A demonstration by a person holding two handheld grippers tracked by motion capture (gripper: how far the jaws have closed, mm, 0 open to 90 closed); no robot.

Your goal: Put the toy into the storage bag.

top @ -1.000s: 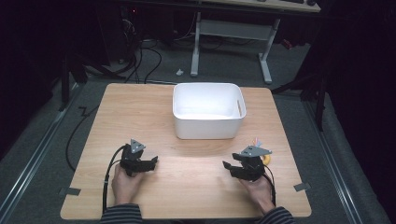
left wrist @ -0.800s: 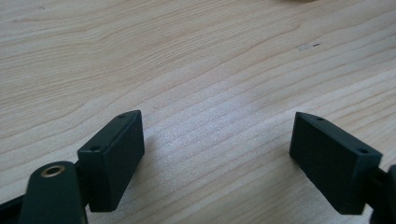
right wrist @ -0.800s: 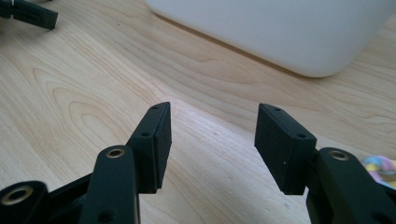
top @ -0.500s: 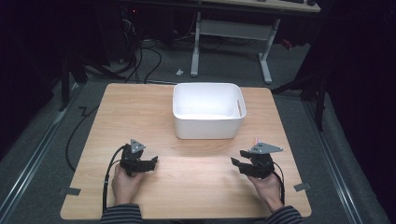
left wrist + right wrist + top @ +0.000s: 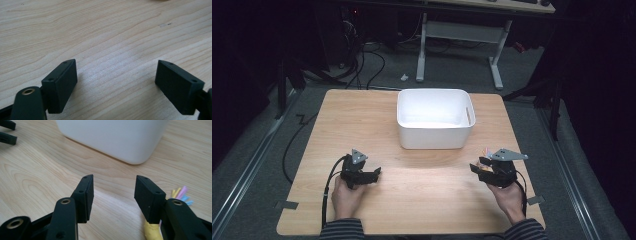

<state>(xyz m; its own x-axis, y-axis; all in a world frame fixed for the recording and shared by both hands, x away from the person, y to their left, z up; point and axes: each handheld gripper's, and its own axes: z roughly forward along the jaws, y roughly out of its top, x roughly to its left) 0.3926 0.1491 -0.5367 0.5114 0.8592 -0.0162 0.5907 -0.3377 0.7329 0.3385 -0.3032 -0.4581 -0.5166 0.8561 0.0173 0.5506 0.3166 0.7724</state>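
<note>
A white plastic bin [image 5: 434,120] stands at the middle of the wooden table [image 5: 362,115], towards the far side, and seems empty. A person's hands hold both grippers near the front edge. My left gripper [image 5: 374,173] is open over bare wood, its jaws [image 5: 116,75] wide apart with nothing between them. My right gripper [image 5: 477,169] is open too and faces the bin's near corner [image 5: 120,137]. A small yellow thing with pink, blue and yellow strands [image 5: 484,151] lies just beside the right jaw [image 5: 181,192], outside the gap.
The left gripper's black jaws [image 5: 7,132] appear far off in the right gripper view. A black cable [image 5: 328,185] trails from the left gripper. Tape marks [image 5: 287,204] sit at the front corners. Desk legs [image 5: 494,55] and cables lie on the floor beyond the table.
My right gripper has shifted to the right along the front of the table, still open. The left gripper and the bin have not moved.
</note>
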